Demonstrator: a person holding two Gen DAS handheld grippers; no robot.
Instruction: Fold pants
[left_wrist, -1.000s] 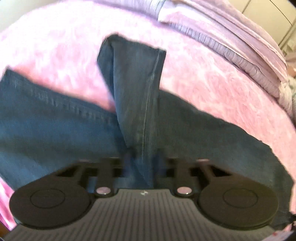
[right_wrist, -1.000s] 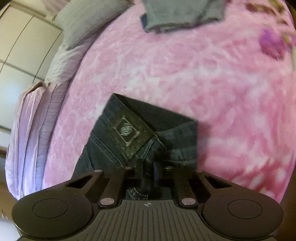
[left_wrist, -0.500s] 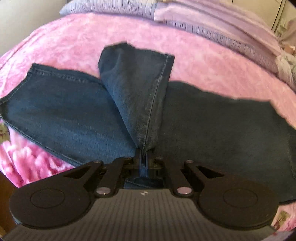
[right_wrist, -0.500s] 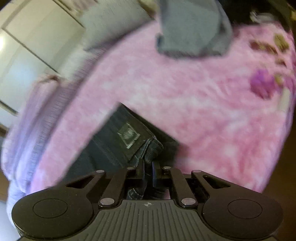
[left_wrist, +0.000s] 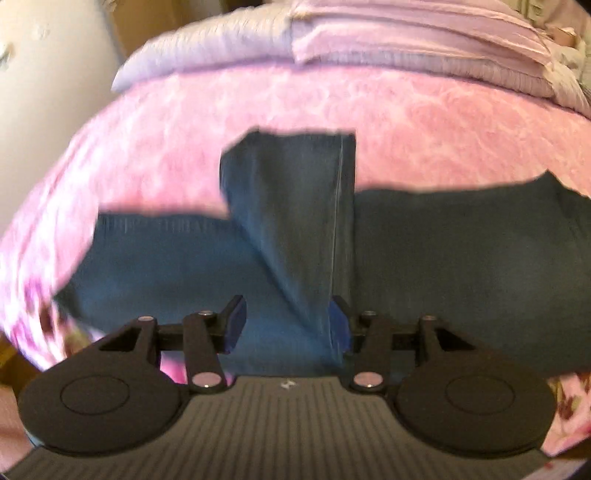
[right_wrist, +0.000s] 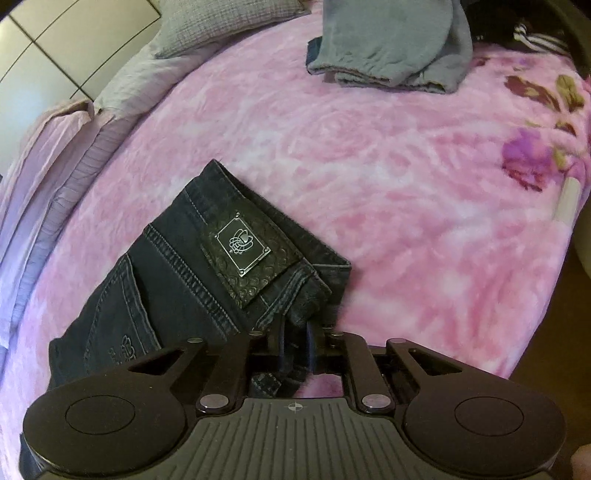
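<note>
Dark blue jeans (left_wrist: 461, 258) lie across the pink blanket (left_wrist: 221, 122) in the left wrist view. One leg end (left_wrist: 295, 206) is folded over them and points away from me. My left gripper (left_wrist: 288, 317) is open, jaws wide apart; that leg's near end lies between them, against the right finger (left_wrist: 338, 314). In the right wrist view the jeans' waistband (right_wrist: 177, 280) with its leather patch (right_wrist: 243, 254) rests on the blanket (right_wrist: 388, 166). My right gripper (right_wrist: 295, 332) is shut on the bunched waistband corner.
A folded grey garment (right_wrist: 388, 44) lies at the far side of the bed, beside a grey pillow (right_wrist: 221, 26). Lilac bedding (left_wrist: 406, 37) runs along the far edge. A wardrobe (right_wrist: 55, 48) stands behind. The bed edge (right_wrist: 546, 295) drops off at right.
My left gripper has opened and let go of the jeans leg it was pinching; the leg now lies folded across the pants. The right gripper stays shut on the waistband.
</note>
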